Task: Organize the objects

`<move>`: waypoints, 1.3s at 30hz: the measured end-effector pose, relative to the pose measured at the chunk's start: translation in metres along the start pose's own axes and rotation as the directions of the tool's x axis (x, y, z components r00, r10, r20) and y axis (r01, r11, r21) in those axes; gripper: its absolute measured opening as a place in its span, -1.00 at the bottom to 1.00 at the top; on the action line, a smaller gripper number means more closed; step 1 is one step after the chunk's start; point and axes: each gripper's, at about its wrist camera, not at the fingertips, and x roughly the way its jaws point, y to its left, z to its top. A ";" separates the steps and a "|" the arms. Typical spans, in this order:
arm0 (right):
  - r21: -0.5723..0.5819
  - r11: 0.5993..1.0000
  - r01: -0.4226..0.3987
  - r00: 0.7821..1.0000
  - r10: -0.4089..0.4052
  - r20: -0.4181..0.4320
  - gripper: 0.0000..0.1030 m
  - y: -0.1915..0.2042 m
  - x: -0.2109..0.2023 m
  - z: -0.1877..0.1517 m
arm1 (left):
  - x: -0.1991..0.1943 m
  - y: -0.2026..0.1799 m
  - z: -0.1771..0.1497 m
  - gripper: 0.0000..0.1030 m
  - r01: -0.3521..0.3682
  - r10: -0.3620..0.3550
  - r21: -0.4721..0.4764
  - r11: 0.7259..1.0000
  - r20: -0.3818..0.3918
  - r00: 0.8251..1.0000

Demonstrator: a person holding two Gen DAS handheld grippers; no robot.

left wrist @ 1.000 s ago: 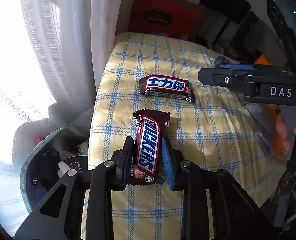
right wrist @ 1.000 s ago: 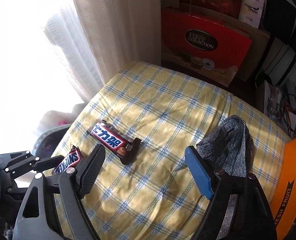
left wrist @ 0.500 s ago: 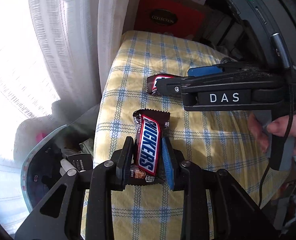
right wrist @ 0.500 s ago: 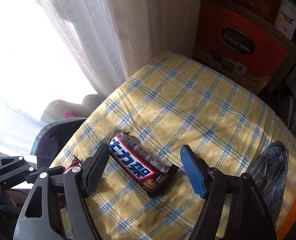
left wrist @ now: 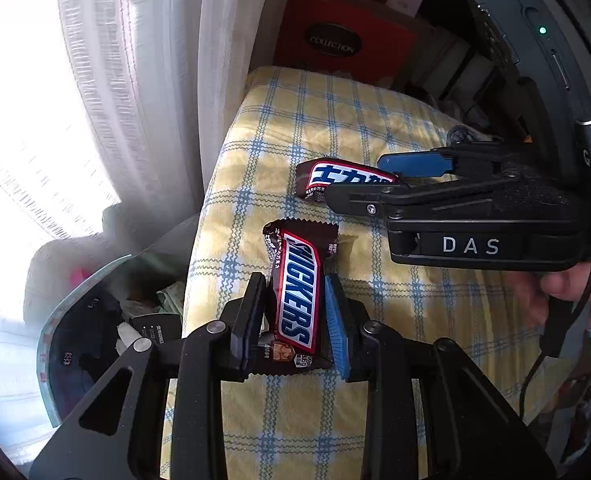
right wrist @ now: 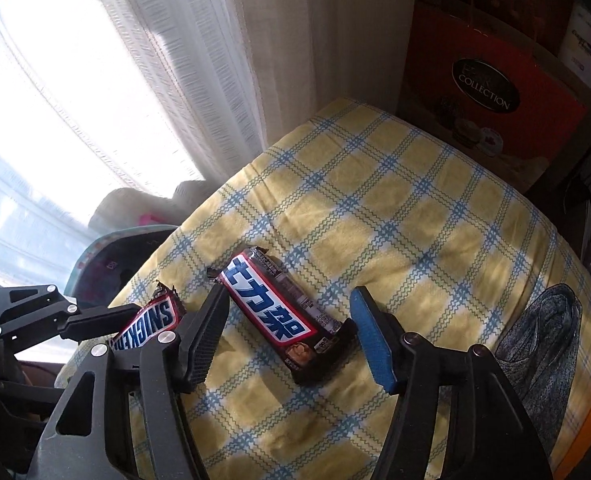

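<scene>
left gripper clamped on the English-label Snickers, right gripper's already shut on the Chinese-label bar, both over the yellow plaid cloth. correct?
One error: the right gripper is not shut on the Chinese-label bar. The right wrist view shows its jaws closing around the bar, pads clear of the wrapper. The left gripper does clamp the English-label Snickers, over the yellow plaid cloth.

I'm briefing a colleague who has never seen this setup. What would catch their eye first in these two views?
Two Snickers bars on the yellow checked cloth: the English-label bar clamped in the left gripper near the cloth's front edge, and the Chinese-label bar lying flat between the closing jaws of the right gripper, pads not yet on it. Bright white curtains glow behind.
</scene>
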 end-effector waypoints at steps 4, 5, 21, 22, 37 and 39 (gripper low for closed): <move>-0.093 0.992 0.084 0.996 -0.085 -0.003 0.08 0.016 0.003 -0.003 | -0.001 0.007 -0.001 -0.47 0.022 -0.022 -0.037 0.999 0.002 1.000; -0.113 0.988 0.101 0.995 -0.101 0.004 0.06 0.018 0.003 -0.005 | -0.002 0.010 0.000 -0.47 0.029 -0.029 -0.049 0.998 0.002 1.000; 0.063 0.995 0.074 0.995 -0.079 0.069 -0.44 0.007 -0.029 -0.022 | -0.018 0.013 0.009 -0.48 0.020 -0.017 -0.093 0.995 0.026 1.000; 0.071 0.994 0.082 0.994 -0.087 0.072 -0.44 0.007 -0.034 -0.025 | -0.021 0.011 0.011 -0.48 0.021 -0.018 -0.092 0.996 0.031 0.999; 0.240 0.949 0.206 0.960 -0.244 0.140 -0.44 -0.039 -0.154 -0.072 | -0.063 -0.101 0.037 -0.48 0.120 -0.125 0.061 0.991 0.081 0.989; 0.265 0.938 0.224 0.955 -0.266 0.134 -0.44 -0.051 -0.170 -0.082 | -0.067 -0.120 0.039 -0.48 0.141 -0.147 0.085 0.986 0.079 0.986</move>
